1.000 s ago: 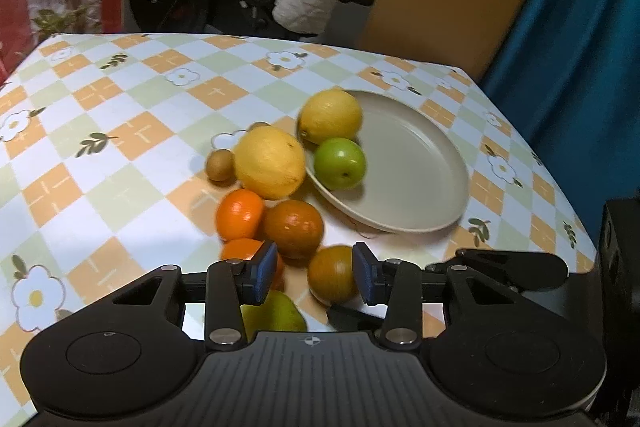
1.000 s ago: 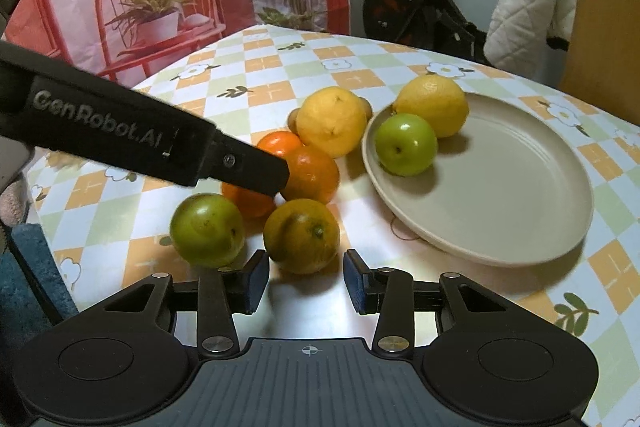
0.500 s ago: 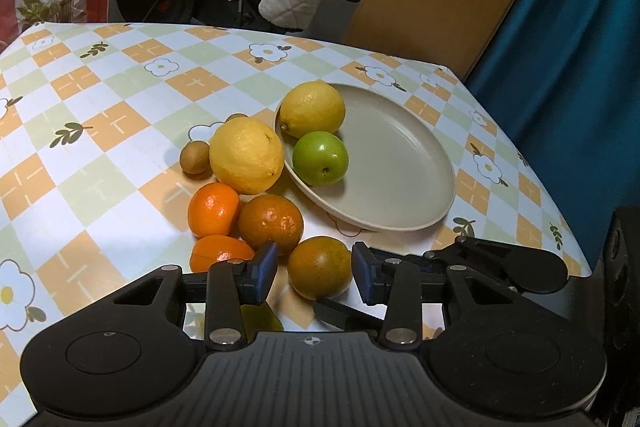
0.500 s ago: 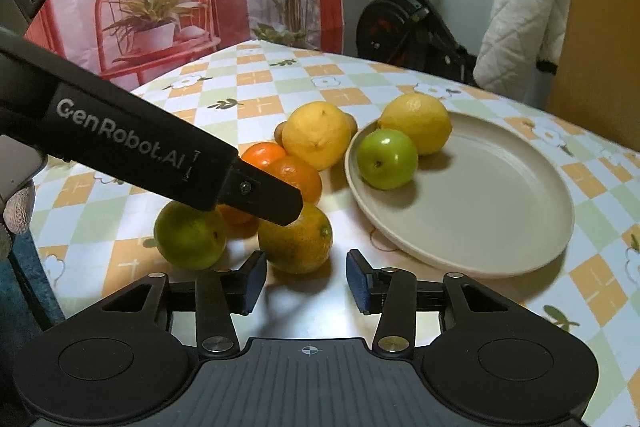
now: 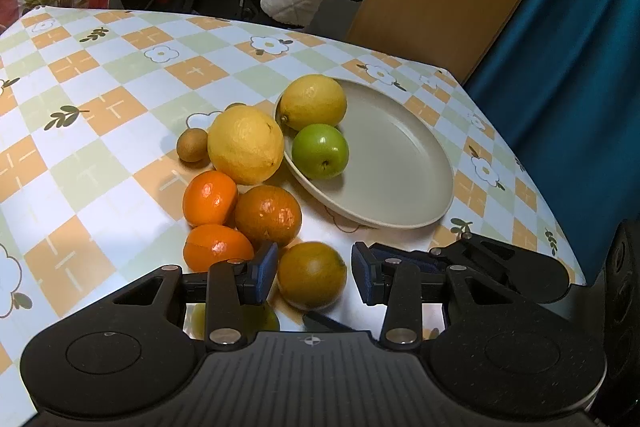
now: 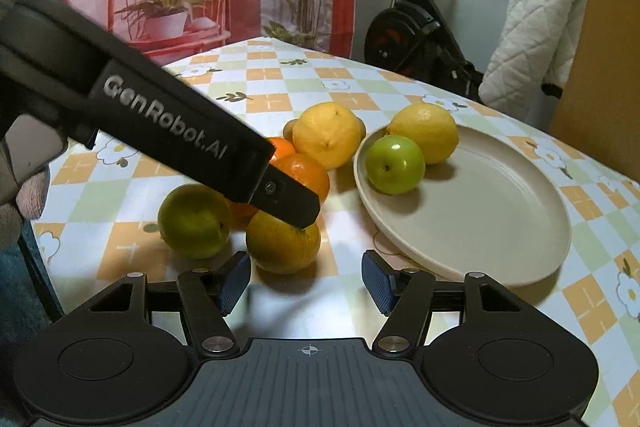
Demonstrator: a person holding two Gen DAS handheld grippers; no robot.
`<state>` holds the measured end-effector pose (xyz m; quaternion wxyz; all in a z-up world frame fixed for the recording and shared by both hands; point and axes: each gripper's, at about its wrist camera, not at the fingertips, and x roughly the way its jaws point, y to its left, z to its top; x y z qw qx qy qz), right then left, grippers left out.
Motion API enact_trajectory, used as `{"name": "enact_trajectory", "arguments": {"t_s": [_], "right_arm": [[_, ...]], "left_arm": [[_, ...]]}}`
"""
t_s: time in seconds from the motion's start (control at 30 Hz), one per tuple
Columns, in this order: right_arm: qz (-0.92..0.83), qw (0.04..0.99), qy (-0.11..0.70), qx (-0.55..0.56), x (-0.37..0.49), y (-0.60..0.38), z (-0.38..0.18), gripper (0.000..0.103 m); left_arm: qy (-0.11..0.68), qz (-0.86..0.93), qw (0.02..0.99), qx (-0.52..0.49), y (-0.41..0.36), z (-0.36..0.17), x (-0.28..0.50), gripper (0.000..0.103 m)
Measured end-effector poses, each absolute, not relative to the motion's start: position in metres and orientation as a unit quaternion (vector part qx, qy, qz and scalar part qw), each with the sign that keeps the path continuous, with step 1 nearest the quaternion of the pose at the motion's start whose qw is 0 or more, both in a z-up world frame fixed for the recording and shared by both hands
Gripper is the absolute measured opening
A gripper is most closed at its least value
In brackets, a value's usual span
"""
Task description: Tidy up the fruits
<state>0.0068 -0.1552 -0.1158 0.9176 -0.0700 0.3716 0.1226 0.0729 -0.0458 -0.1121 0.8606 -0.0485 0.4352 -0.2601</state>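
Plate (image 5: 400, 163): beige, shallow, on the checked flower-print tablecloth (image 5: 100, 131); every place below is told from it.
On the plate: a lemon (image 5: 314, 101) at its far left rim and a green apple (image 5: 320, 151) just in front of that lemon, the two touching.
Beside the plate: a larger lemon (image 5: 246, 145) sits on the cloth against the plate's left rim, with a small brown kiwi (image 5: 192, 145) on that lemon's far side from the plate.
Oranges: three orange fruits lie in a cluster on the cloth left of and nearer than the plate: a mandarin (image 5: 209, 197), a darker orange (image 5: 267, 215) touching it, and another mandarin (image 5: 218, 247) nearest the camera.
Greenish orange (image 5: 311, 275): on the cloth in front of the plate's near rim, apart from it.
Left gripper (image 5: 314, 273): its blue pads stand either side of the greenish orange with a little gap on each side, so it is released, not clamped.
Right gripper (image 6: 306, 283): jaws have just been opening and now stand wide, with only bare cloth between them, nearer the camera than the plate's near left rim; the greenish orange lies just beyond the left pad.
Green fruit (image 6: 195, 221): a second green fruit farther left of the plate, touching the greenish orange.
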Motion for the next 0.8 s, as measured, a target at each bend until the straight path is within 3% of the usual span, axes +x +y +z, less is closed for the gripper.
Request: {"name": "enact_trajectory", "arguments": {"t_s": [0.1, 0.33, 0.8], "right_arm": [[0.119, 0.916, 0.377, -0.072, 0.008, -0.155, -0.118, 0.059], [0.121, 0.912, 0.386, -0.071, 0.008, -0.15, -0.12, 0.074], [0.106, 0.902, 0.415, -0.053, 0.013, -0.156, -0.128, 0.08]], "left_arm": [[0.437, -0.264, 0.859, -0.047, -0.046, -0.113, 0.072, 0.043], [0.44, -0.264, 0.857, -0.043, -0.047, -0.116, 0.074, 0.043], [0.443, -0.259, 0.857, -0.048, -0.045, -0.118, 0.074, 0.039]]}}
